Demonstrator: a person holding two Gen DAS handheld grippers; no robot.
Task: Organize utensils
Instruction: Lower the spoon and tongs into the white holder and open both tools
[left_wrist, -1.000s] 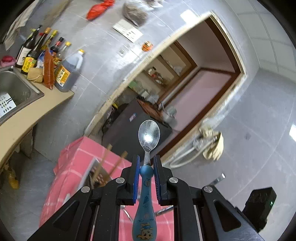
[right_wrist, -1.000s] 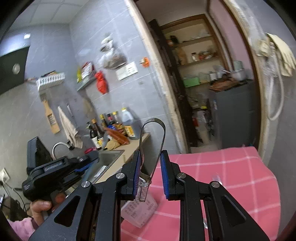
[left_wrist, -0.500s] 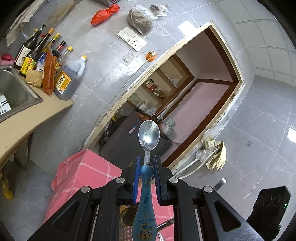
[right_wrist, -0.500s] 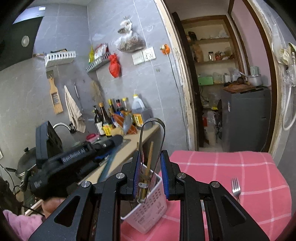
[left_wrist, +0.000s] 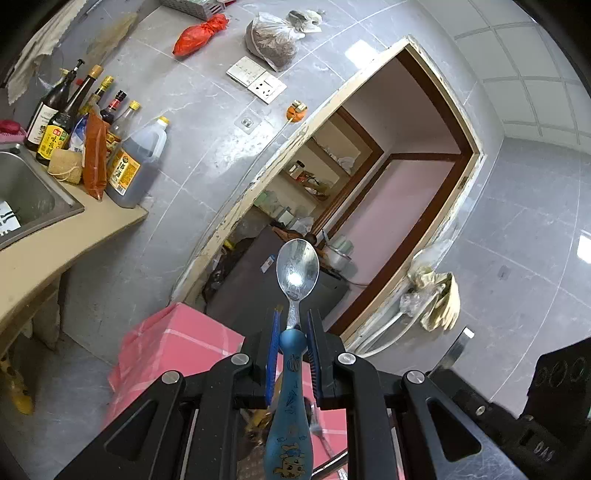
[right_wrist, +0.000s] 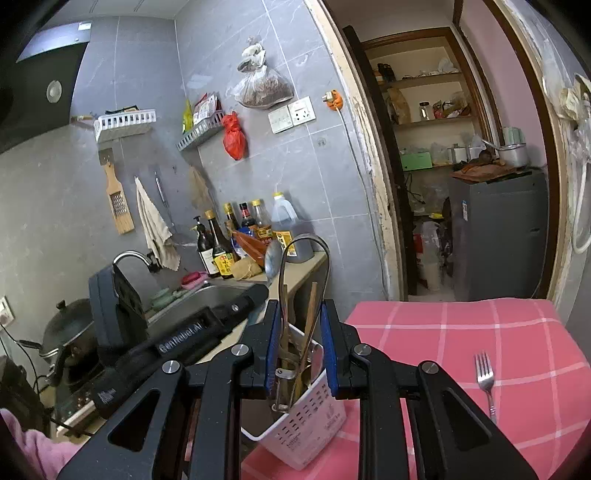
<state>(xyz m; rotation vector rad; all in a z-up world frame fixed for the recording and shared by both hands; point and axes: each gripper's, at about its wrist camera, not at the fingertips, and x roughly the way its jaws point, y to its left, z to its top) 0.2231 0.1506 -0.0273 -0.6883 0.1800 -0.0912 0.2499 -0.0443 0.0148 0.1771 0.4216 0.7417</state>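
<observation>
My left gripper is shut on a blue-handled metal spoon, bowl pointing up and away, held above the pink checked table. My right gripper is shut on a pair of metal tongs, whose loop end stands up between the pads. Right behind and below it a white perforated utensil holder stands on the pink tablecloth, with wooden chopsticks and metal utensils in it. A fork lies on the cloth at the right. The left gripper's body shows at the left of the right wrist view.
A counter with a steel sink and several sauce bottles runs along the left wall. A wok sits on a stove at far left. A doorway opens to a pantry with a dark cabinet.
Both grippers have tilted and shifted. The utensil holder has come into view right under the tongs in the right wrist view. The left view has swung upward, showing less of the table.
</observation>
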